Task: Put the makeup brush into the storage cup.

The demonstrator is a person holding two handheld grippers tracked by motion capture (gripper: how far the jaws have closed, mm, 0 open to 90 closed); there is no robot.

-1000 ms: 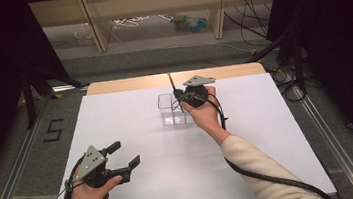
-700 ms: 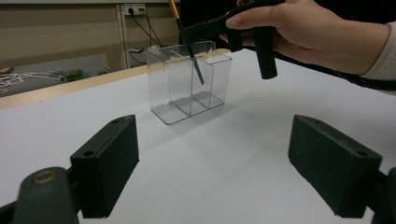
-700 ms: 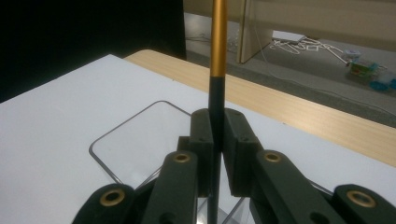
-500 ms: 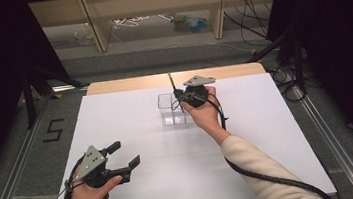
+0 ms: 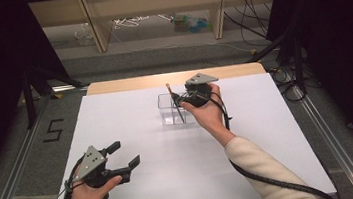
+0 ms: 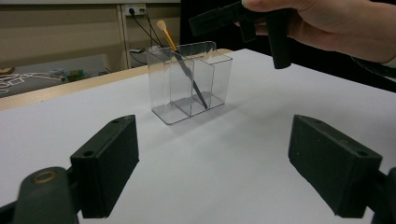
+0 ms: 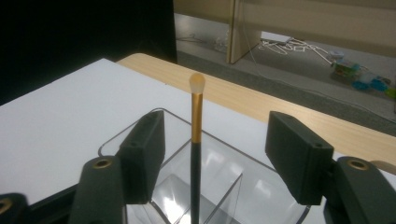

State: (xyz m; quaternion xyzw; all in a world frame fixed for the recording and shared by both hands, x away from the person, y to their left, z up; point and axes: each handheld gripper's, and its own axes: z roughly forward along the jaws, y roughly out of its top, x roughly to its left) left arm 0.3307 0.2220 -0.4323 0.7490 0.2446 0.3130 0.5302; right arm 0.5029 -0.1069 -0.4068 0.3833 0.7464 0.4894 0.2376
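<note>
High view: right gripper [image 5: 183, 100] hangs over the clear holder [image 5: 169, 115] at frame centre, brush [image 5: 175, 103] leaning inside; left gripper [image 5: 123, 156] idles wide open, lower left.

Right gripper view: jaws just opened wide, brush [image 7: 196, 154] loose between them. Pulling back skewed risks snagging it and tipping the holder [image 7: 261, 196].

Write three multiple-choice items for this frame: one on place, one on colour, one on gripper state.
1. Where is the brush?
A. flat on the table
B. standing in the clear organiser
C. clamped in the left gripper

2. What colour is the band below the brush tip?
A. gold
B. red
C. blue

3. How do the jaws of the right gripper stand?
A. shut on the brush
B. apart, either side of the brush
C. shut on nothing

Key: B, it leans inside a compartment; A, gold under the pale tip; B, gaps show both sides.
</note>
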